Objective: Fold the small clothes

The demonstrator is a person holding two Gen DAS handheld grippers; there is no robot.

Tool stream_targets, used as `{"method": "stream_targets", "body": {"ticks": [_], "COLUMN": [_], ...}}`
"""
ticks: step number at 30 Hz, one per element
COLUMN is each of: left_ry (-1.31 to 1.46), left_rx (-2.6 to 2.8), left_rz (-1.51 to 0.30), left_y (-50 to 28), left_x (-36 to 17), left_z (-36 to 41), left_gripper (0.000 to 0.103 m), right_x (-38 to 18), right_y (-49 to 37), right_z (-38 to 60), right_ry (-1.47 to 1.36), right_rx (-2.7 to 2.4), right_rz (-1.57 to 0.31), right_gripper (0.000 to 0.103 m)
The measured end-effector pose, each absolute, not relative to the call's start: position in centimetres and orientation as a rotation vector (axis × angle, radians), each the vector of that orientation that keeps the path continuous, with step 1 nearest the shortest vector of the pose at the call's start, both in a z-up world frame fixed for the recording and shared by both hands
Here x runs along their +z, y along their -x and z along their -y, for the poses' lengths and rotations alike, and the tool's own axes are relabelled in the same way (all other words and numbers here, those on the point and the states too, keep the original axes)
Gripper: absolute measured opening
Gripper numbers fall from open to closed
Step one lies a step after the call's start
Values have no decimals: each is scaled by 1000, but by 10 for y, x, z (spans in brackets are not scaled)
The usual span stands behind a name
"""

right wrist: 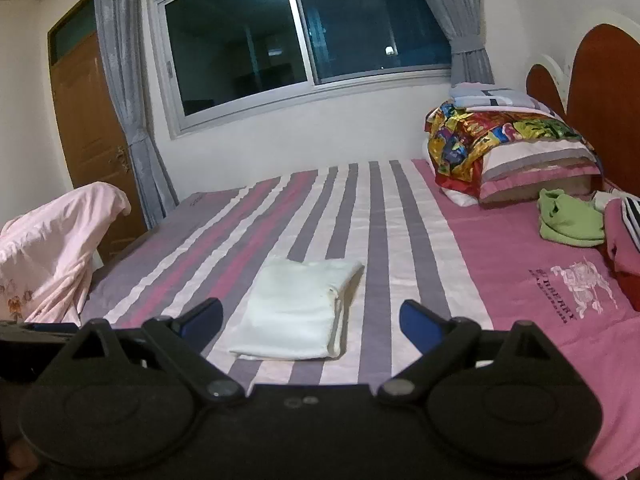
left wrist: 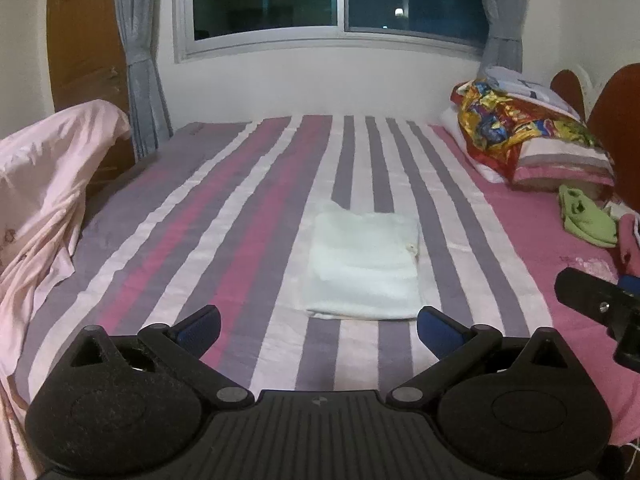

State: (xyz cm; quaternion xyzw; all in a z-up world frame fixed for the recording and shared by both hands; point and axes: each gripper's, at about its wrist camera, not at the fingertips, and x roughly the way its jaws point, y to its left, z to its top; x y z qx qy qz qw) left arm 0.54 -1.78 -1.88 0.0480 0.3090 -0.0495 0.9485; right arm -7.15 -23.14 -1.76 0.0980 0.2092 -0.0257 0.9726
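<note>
This is a bedroom in a home. A wide bed (right wrist: 400,216) fills most of both views, covered with a sheet striped in pink, grey and white, with a rounded wooden headboard (right wrist: 600,92) at its right end. Pillows and folded, brightly printed bedding (right wrist: 472,136) are piled against that end. Behind the bed a sliding window (right wrist: 296,36), dark outside, is framed by grey curtains (right wrist: 120,80) tied back at each side. A brown wooden door (right wrist: 88,120) stands to the left.
</note>
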Motion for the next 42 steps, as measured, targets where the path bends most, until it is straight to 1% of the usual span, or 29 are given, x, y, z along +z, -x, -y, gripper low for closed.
{"method": "stream_targets", "body": {"ticks": [7, 14, 42], "left_ry": [-96, -33, -52], "left_rx": [-87, -80, -74], "left_rz": [-652, -666, -678], "left_y": [-13, -18, -28], "left_x": [-22, -28, -37], "left_z": [16, 7, 13], "left_gripper": [103, 103, 103], "right_x": [-17, -18, -21], "right_y": [66, 61, 57], "right_z": [229, 225, 225], "right_ry": [-185, -178, -176], "right_rx": [-41, -36, -36], "right_rz": [-433, -445, -454], "right_gripper": [95, 95, 95]}}
